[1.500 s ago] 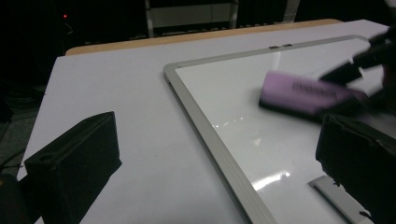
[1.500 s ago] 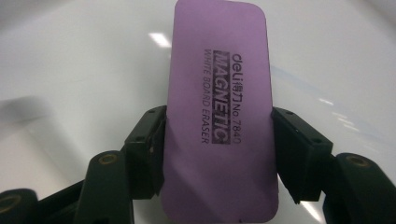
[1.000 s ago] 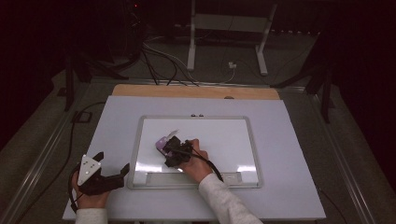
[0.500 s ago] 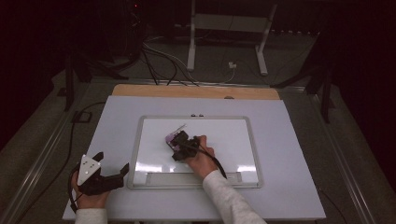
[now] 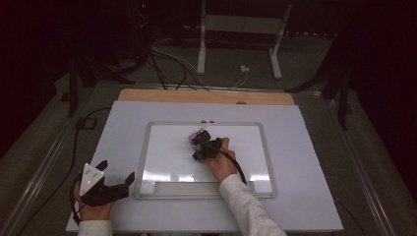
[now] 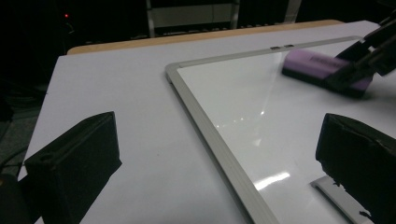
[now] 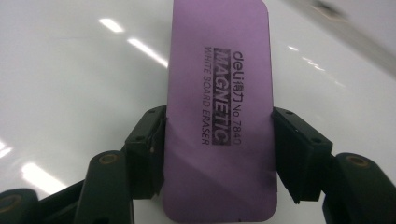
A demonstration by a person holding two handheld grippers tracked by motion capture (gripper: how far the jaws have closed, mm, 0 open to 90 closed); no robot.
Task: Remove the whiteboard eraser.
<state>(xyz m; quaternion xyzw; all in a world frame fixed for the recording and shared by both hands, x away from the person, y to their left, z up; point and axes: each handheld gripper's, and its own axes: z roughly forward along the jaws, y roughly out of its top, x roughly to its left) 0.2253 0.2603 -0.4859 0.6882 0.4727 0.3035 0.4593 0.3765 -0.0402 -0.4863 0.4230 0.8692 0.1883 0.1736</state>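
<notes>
A purple whiteboard eraser (image 7: 218,112) lies flat on the whiteboard (image 5: 167,147), and my right gripper (image 7: 217,149) is shut on its long sides. From above, the eraser (image 5: 196,133) sits near the board's upper middle, with the right gripper (image 5: 201,142) just behind it. The left gripper view catches the eraser (image 6: 317,66) at the far right. My left gripper (image 5: 118,179) rests on the table off the board's lower left corner, jaws open and nothing between them; its two black jaws frame the board's left frame (image 6: 205,126).
The whiteboard lies on a pale lavender table (image 5: 314,196) with a wooden strip (image 5: 147,95) along the far edge. A marker tray (image 5: 187,188) runs along the board's near edge. Cables and a stand base (image 5: 236,54) lie on the floor beyond.
My right gripper has slid the eraser across the board, up and to the right. The left gripper has stayed where it was.
</notes>
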